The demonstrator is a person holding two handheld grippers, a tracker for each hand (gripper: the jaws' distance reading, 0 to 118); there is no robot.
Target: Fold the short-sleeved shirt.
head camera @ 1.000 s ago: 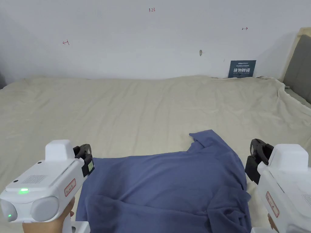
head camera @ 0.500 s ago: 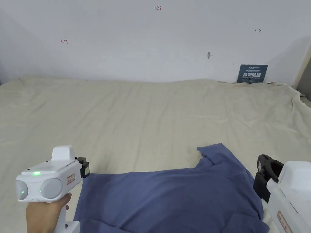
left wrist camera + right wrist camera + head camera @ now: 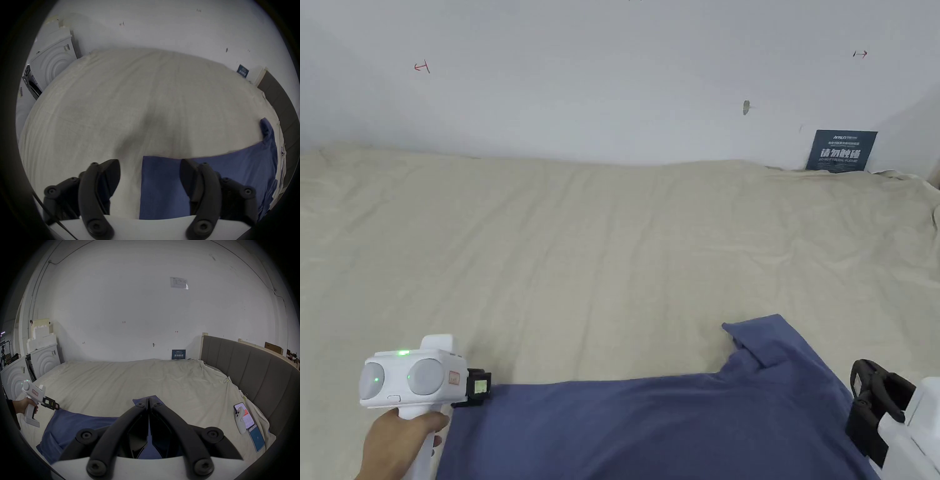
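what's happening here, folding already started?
A person holds a gripper in each hand over a blue shirt spread on a bed. The left gripper is open, its jaws straddling the shirt's left corner without pinching it. The right gripper is shut above the shirt's right side; whether it holds cloth cannot be told. The shirt lies mostly flat, one sleeve pointing toward the wall. No clear fold shows in its visible part.

Matt blue cloth shirt, creased beige cloth bedsheet, padded grey headboard
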